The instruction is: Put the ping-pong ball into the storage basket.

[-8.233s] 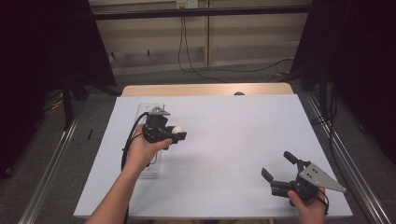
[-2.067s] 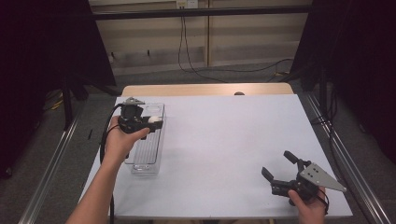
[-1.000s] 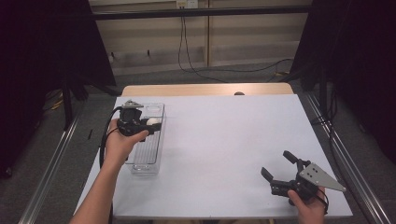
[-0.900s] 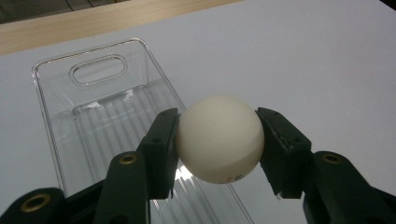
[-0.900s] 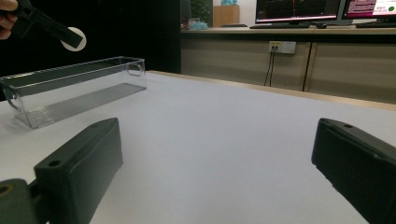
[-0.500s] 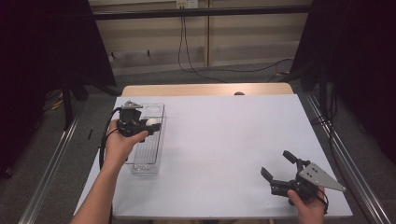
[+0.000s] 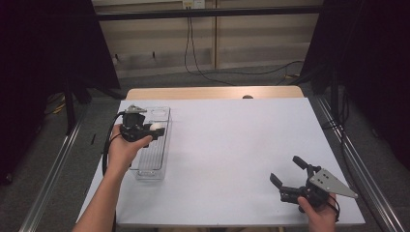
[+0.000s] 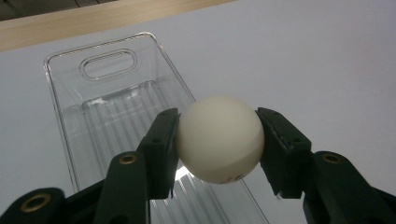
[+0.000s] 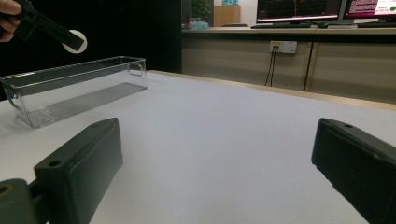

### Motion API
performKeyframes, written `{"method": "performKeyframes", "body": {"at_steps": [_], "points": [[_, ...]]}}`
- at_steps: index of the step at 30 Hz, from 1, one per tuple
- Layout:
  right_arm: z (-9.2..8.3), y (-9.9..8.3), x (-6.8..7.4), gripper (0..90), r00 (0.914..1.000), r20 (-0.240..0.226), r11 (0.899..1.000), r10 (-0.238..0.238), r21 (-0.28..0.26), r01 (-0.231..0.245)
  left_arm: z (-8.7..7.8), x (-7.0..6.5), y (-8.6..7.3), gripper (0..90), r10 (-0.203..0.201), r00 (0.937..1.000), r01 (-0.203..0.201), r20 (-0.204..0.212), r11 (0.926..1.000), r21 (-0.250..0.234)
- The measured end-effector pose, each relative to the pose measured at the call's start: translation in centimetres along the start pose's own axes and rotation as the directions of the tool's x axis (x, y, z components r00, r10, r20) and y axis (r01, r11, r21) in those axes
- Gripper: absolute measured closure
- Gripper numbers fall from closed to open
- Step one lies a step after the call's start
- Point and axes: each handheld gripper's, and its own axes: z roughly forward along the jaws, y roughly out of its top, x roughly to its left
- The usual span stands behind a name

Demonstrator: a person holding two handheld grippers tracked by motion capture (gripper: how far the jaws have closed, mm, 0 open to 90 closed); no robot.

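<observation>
Since the earliest frame the left gripper has carried the small white plastic ball from over the bare table to a spot above the clear, ribbed rectangular plastic bin; over the last second nothing has shifted. Its jaws pinch the ball from both sides, with the bin's floor directly beneath them. The right gripper rests near the table's edge, its jaws spread wide with nothing between them, well apart from the bin.
</observation>
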Motion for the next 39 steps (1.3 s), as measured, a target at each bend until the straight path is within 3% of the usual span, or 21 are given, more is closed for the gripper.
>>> {"method": "performKeyframes", "body": {"at_steps": [5, 14, 15, 16, 18, 19, 28, 34, 37, 39], "points": [[0.0, 0.0, 0.0, 1.4, 1.0000, 0.002, 1.000, 0.003, -0.002, -0.003, 0.0, 0.2, -0.1, 51.1, 0.011, 0.9999, -0.011, -0.001, 0.9998, 0.015], [0.0, 0.0, 0.0, 1.4, 1.0000, 0.000, 1.000, -0.003, -0.003, 0.003, 0.3, 0.5, -0.5, 51.1, -0.012, 0.9999, 0.012, -0.011, 0.9999, 0.002], [0.0, 0.0, 0.0, 1.4, 1.0000, 0.001, 1.000, 0.000, -0.003, 0.000, 0.2, 0.6, -0.5, 51.1, -0.001, 0.9999, 0.001, -0.012, 0.9998, 0.019], [0.0, 0.0, 0.0, 1.4, 1.0000, 0.002, 1.000, -0.003, -0.002, 0.003, 0.2, 0.5, -0.5, 51.1, -0.021, 0.9998, 0.021, -0.003, 0.9997, 0.012], [0.0, 0.0, 0.0, 1.4, 1.0000, -0.003, 1.000, -0.006, 0.003, 0.006, 0.1, 0.6, -0.4, 51.1, -0.002, 0.9999, 0.002, -0.013, 0.9999, 0.010], [0.0, 0.0, 0.0, 1.4, 1.0000, -0.003, 1.000, -0.006, 0.002, 0.006, 0.1, 0.5, -0.5, 51.1, -0.027, 0.9996, 0.027, -0.013, 0.9996, 0.000], [0.0, 0.0, 0.0, 1.4, 1.0000, -0.002, 1.000, -0.004, -0.001, 0.004, 0.0, 0.8, -0.7, 51.1, 0.005, 0.9998, -0.005, -0.018, 0.9998, 0.018], [-0.1, 0.1, 0.0, 1.4, 1.0000, 0.005, 1.000, 0.001, -0.003, -0.001, 0.4, 0.7, -1.0, 51.1, -0.029, 0.9996, 0.029, -0.002, 0.9996, 0.006], [-0.1, 0.1, 0.0, 1.4, 1.0000, 0.006, 1.000, 0.001, -0.004, -0.001, 0.5, 0.7, -1.1, 51.1, -0.027, 0.9996, 0.027, -0.008, 0.9996, 0.006], [-0.1, 0.1, 0.0, 1.4, 1.0000, 0.003, 1.000, 0.002, -0.003, -0.002, 0.4, 0.9, -1.1, 51.1, -0.001, 0.9999, 0.001, -0.014, 0.9999, 0.016]]}}
